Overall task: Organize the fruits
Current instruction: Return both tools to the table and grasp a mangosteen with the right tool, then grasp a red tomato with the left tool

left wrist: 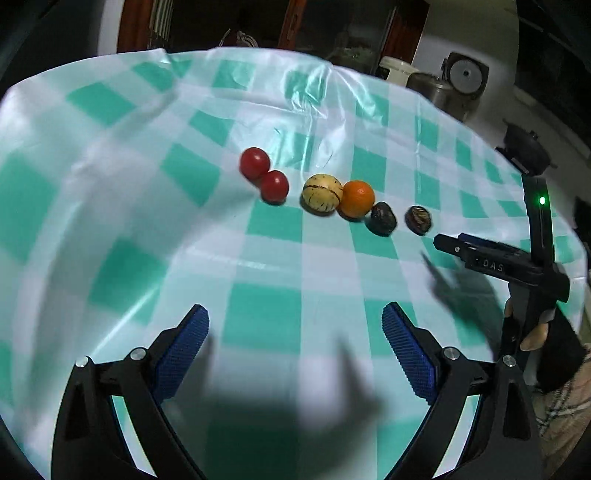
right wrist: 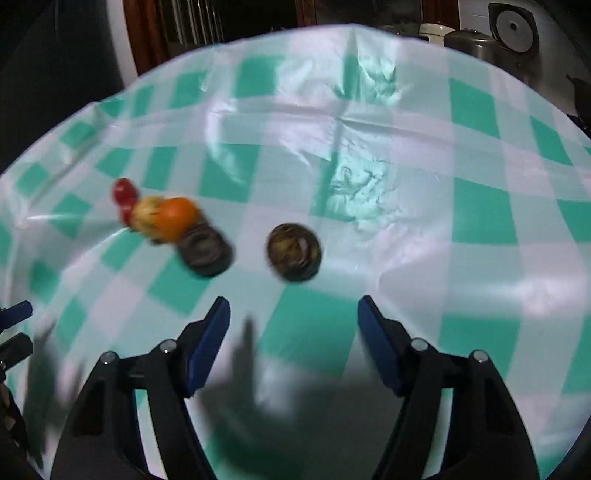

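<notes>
Several fruits lie in a row on the green-and-white checked tablecloth (left wrist: 147,229). From left: two red tomatoes (left wrist: 255,162) (left wrist: 274,186), a pale yellow striped fruit (left wrist: 321,194), an orange (left wrist: 357,198), and two dark brown fruits (left wrist: 383,218) (left wrist: 417,219). My left gripper (left wrist: 295,321) is open and empty, well short of the row. My right gripper (right wrist: 293,314) is open and empty, just short of the rightmost dark fruit (right wrist: 294,251). The other dark fruit (right wrist: 205,254), the orange (right wrist: 177,218) and the rest sit blurred to its left. The right gripper also shows in the left wrist view (left wrist: 448,243).
Beyond the table's far edge stand a white jar (left wrist: 397,70), a metal pot (left wrist: 436,90) and a grey appliance (left wrist: 465,77). A dark wooden cabinet (left wrist: 295,22) stands behind. The left gripper's fingertips (right wrist: 16,312) show at the left edge of the right wrist view.
</notes>
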